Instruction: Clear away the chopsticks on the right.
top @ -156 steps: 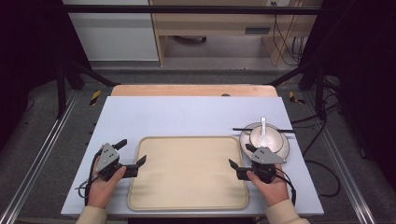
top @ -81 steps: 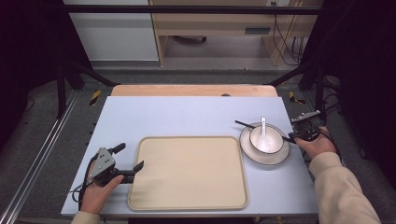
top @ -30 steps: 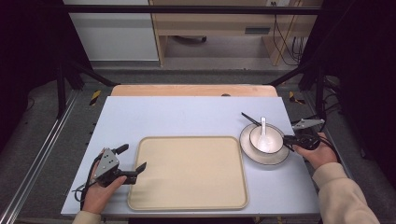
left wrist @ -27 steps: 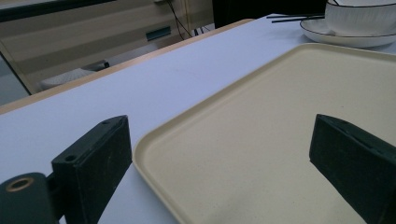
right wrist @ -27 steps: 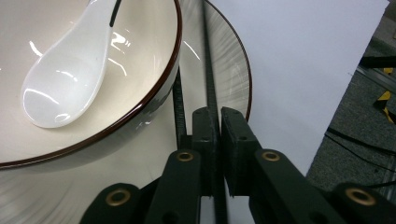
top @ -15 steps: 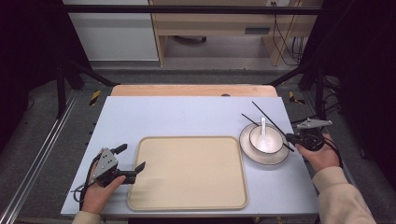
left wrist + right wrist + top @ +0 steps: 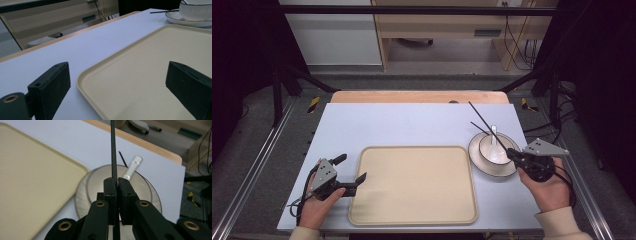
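A white bowl (image 7: pixel 492 147) stands on a plate (image 7: pixel 478 159) at the right of the table, with a spoon (image 7: pixel 494 141) in it. My right gripper (image 7: pixel 513 156) is at the plate's right rim, shut on one black chopstick (image 7: pixel 488 126) that slants up and away to the left. A second chopstick (image 7: pixel 478 128) rests across the plate's far rim. In the right gripper view the jaws (image 7: pixel 117 185) pinch the chopstick (image 7: pixel 113 155) above the bowl (image 7: pixel 100 182). My left gripper (image 7: pixel 352 168) stands open at the left edge of the beige tray (image 7: pixel 412 200), straddling the tray's corner (image 7: pixel 85 80).
The tray lies bare in the middle of the pale blue tabletop (image 7: pixel 402 125). A wooden strip (image 7: pixel 412 96) runs along the table's far edge. Metal rails (image 7: pixel 257 165) flank the table, and cables (image 7: pixel 567 175) trail off to the right.
The right gripper has closed on one chopstick and raised it off the plate, so it now points up and away. The left gripper has stayed by the tray.
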Demonstrator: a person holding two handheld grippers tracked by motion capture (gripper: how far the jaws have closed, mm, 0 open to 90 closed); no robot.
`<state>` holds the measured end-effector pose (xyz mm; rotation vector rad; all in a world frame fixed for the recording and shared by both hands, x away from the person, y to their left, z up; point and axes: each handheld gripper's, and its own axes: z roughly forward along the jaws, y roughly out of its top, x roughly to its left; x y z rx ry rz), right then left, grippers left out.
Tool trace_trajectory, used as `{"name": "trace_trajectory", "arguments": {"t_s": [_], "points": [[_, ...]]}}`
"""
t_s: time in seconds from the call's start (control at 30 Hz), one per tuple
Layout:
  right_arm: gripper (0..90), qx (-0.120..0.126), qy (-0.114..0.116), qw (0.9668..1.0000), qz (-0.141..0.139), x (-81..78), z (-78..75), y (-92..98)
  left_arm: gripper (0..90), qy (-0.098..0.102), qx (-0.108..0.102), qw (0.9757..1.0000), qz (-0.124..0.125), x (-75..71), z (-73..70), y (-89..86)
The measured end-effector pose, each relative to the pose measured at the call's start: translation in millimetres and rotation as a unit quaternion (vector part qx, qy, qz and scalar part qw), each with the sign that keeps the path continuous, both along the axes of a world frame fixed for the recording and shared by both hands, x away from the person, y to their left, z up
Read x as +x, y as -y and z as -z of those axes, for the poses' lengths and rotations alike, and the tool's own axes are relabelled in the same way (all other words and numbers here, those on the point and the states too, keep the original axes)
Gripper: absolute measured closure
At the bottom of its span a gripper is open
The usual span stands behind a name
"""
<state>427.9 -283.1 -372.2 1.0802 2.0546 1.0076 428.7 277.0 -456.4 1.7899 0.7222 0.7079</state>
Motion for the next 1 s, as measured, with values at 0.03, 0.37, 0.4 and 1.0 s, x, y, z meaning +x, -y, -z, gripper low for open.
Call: {"name": "trace_trajectory", "arguments": {"t_s": [0.03,0.37,0.4,1.0], "points": [[85.5,0.0,0.0,1.0,0.0,0.0,0.0,0.0,5.5,0.0,0.0,1.0,0.0,0.0,0.0,0.0],[85.5,-0.046,-0.035,0.9967,-0.057,-28.1,8.9,-82.1,5.5,0.001,-0.001,1.0,0.003,-0.9,-0.6,1.8],[85.5,-0.048,-0.041,0.996,-0.064,-28.0,12.5,-87.5,5.4,0.001,-0.002,1.0,0.003,-1.0,-0.7,1.7],[85.5,-0.035,-0.145,0.9848,-0.089,-26.5,78.3,-147.7,5.5,0.003,0.0,1.0,0.007,-2.1,-1.8,3.6]]}}
